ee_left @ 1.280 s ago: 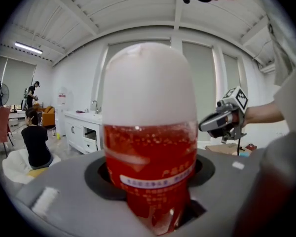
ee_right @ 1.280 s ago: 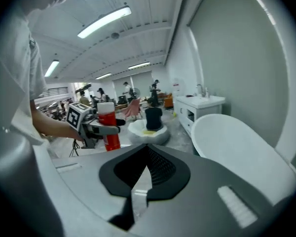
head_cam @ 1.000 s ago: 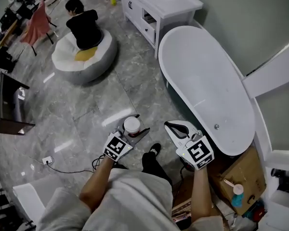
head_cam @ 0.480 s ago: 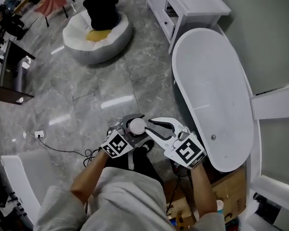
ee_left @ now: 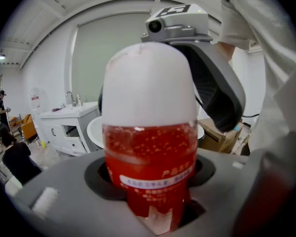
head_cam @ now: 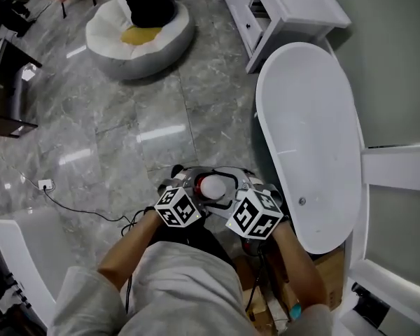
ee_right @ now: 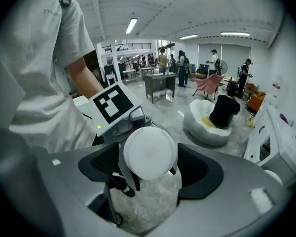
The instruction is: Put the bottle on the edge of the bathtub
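Left gripper (ee_left: 150, 179): I read jaws clamped on body of red bottle (ee_left: 148, 152), bottle upright. Right gripper (ee_right: 150, 168): jaws opening wide, white cap (ee_right: 149, 153) between pads, gap each side. Bottle held over floor (head_cam: 126, 131), near bathtub (head_cam: 309, 135), apart from its edge.

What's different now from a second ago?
The right tool swung left to the bottle, and its jaws are opening around the white cap without pressing it. The left tool stayed shut on the bottle, which is not yet on the bathtub.
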The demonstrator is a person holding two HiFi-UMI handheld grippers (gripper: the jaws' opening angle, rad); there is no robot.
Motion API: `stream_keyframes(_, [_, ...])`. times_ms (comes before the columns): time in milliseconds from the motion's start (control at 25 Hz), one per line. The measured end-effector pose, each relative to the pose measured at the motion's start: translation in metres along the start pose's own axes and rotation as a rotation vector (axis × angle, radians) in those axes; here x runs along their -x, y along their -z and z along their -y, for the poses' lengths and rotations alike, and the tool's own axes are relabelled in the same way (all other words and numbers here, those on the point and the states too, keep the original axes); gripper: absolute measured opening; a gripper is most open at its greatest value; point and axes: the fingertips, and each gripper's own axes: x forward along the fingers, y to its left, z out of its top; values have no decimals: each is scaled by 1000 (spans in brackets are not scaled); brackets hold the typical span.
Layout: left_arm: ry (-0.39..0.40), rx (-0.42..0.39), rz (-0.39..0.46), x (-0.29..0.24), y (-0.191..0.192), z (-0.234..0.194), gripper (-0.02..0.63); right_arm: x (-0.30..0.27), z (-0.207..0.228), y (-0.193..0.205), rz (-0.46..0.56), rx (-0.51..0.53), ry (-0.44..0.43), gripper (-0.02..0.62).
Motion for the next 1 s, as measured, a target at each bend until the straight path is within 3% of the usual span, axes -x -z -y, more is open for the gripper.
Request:
stream_keyframes(280, [87, -37, -19, -3, 18, -36, 333, -43, 44, -4, -134, 27, 12, 335])
stream_keyframes(440, [123, -78, -45, -13, 27, -61, 333, -55, 69, 0, -159, -46, -9, 293])
stream_keyframes(680, [262, -162, -63, -30, 66, -76, 336, -93, 97, 22, -167, -181, 80, 291])
stream_keyframes(840, [338, -105, -74, -52, 106, -82, 342, -120, 113, 50, -196, -243, 94, 291])
stream_keyframes(1000, [299, 4, -114, -71, 153, -95, 353, -144, 123, 90, -299, -150, 165, 290])
